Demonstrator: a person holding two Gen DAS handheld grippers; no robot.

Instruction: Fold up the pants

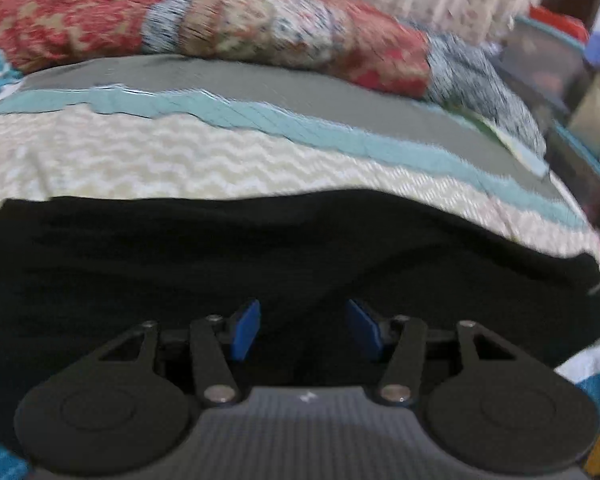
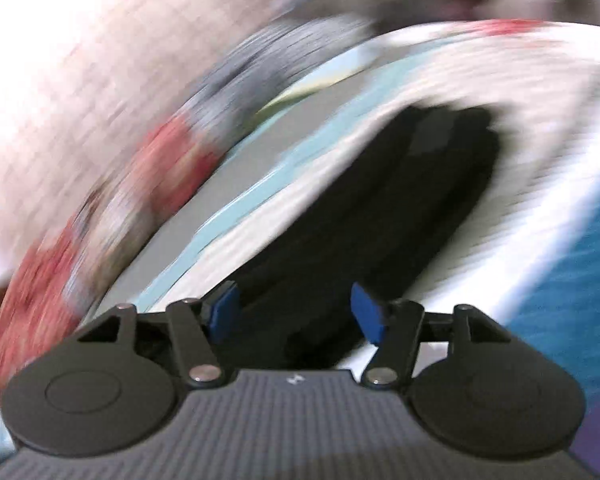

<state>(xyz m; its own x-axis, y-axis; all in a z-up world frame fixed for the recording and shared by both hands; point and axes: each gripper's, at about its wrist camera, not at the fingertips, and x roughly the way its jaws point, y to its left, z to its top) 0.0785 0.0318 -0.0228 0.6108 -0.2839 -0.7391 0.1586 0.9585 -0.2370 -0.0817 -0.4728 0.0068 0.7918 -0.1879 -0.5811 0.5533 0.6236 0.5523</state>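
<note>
The left wrist view looks low and level across the black pants [image 1: 284,256] toward the red patterned pillow [image 1: 220,20]. The right wrist view, rolled and blurred, looks along the pants [image 2: 380,216]; both share the bedspread's teal stripe [image 1: 340,136] [image 2: 284,160].

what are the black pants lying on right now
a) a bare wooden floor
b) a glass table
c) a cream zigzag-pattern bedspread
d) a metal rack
c: in the left wrist view the black pants are spread across a cream zigzag-pattern bedspread, with a teal band and a red patterned quilt behind them; the right wrist view is blurred but shows the same dark cloth on pale bedding.
</note>
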